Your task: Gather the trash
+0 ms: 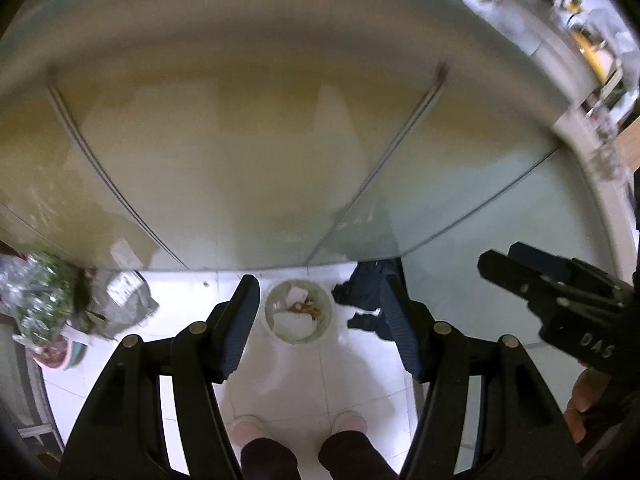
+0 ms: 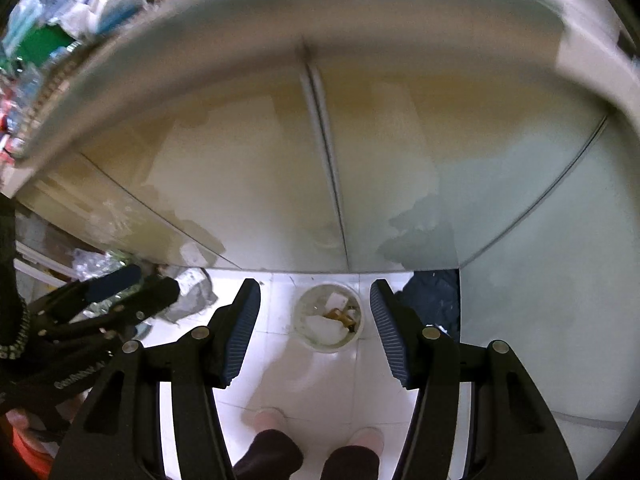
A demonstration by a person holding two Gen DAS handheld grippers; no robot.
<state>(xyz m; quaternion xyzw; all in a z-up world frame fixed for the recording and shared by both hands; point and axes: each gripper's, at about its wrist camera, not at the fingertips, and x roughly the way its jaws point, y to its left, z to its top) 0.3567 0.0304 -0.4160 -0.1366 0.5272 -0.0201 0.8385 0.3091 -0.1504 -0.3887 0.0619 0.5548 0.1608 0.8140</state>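
Note:
A round pale trash bin [image 1: 299,311] stands on the white tiled floor at the foot of a cabinet, with white paper and orange scraps inside. It also shows in the right wrist view [image 2: 329,317]. My left gripper [image 1: 318,292] is open and empty, held high above the bin, which shows between its fingers. My right gripper [image 2: 315,294] is open and empty too, also above the bin. The right gripper shows at the right edge of the left wrist view [image 1: 516,264], and the left gripper at the left of the right wrist view [image 2: 148,280].
Pale cabinet doors [image 1: 240,160] rise behind the bin. A dark blue cloth [image 1: 370,300] lies right of the bin. A grey crumpled bag [image 1: 124,300] and a potted plant in wrap [image 1: 38,308] sit left. The person's slippered feet [image 1: 300,432] stand below. Cluttered counter [image 2: 48,32] above.

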